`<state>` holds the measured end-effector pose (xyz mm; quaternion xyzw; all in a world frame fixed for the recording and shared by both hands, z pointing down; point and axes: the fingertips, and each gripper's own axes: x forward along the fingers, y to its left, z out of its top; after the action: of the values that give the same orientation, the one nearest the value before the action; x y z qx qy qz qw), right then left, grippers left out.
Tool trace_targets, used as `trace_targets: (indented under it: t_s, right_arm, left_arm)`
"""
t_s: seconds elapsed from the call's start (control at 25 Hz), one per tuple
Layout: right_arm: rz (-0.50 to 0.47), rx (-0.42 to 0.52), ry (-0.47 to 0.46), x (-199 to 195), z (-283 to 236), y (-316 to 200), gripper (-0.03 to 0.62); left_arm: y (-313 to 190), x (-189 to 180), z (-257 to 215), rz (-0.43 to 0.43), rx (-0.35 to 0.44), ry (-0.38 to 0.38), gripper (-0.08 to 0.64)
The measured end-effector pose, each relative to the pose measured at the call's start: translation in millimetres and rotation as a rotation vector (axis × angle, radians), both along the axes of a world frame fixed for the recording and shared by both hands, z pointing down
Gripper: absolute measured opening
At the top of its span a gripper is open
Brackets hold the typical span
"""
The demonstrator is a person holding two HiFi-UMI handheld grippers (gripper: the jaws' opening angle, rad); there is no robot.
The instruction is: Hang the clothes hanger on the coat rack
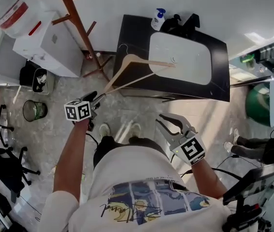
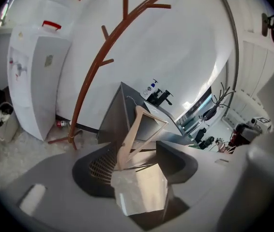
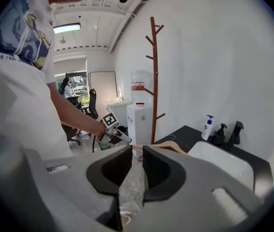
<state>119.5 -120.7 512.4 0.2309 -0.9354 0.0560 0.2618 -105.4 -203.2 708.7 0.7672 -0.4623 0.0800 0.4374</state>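
Note:
The wooden hanger (image 1: 136, 67) lies tilted over the front edge of the black counter (image 1: 132, 37), its wire hook (image 1: 122, 47) pointing toward the wall. Its lower left end sits between the jaws of my left gripper (image 1: 98, 98), which stand wide apart. In the left gripper view the hanger (image 2: 139, 129) leans against the ribbed left pad (image 2: 100, 167) and the other pad is clear of it. The red-brown coat rack (image 1: 79, 23) stands just left of the counter and carries nothing. My right gripper (image 1: 159, 120) hovers over the floor, open by a narrow gap with nothing in it.
A white basin (image 1: 180, 57) with a black tap and a soap bottle (image 1: 158, 19) is set in the counter. A white water dispenser (image 1: 45, 45) and a mesh bin (image 1: 34, 110) stand left of the rack. Office chairs (image 1: 1, 158) are at far left. Another person's legs (image 1: 248, 146) are at right.

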Motion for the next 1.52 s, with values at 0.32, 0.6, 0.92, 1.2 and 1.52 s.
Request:
trace_targets:
  t_s: [0.32,0.6,0.92,1.2,1.52]
  right_arm:
    - [0.116,-0.049,0.086,-15,11,8,0.069]
    - [0.217,-0.087,0.167,-9,23,22,0.067]
    - [0.276,-0.085,0.221,-4,21,26,0.067]
    - [0.269,-0.067,0.243,-8,16,20,0.067]
    - [0.239,-0.056,0.215,-16,19,18,0.067]
  left_arm:
    - [-27,18,45,0.012,-0.104,0.371,0.304]
    - [-40,37,53,-0.003,-0.137,0.674,0.266]
    - [-45,62,32,0.062,-0.167,0.947,0.087]
    - [-43,62,20,0.087,-0.147,0.960,0.046]
    - [-40,46,2,0.131,-0.043,0.796,0.038]
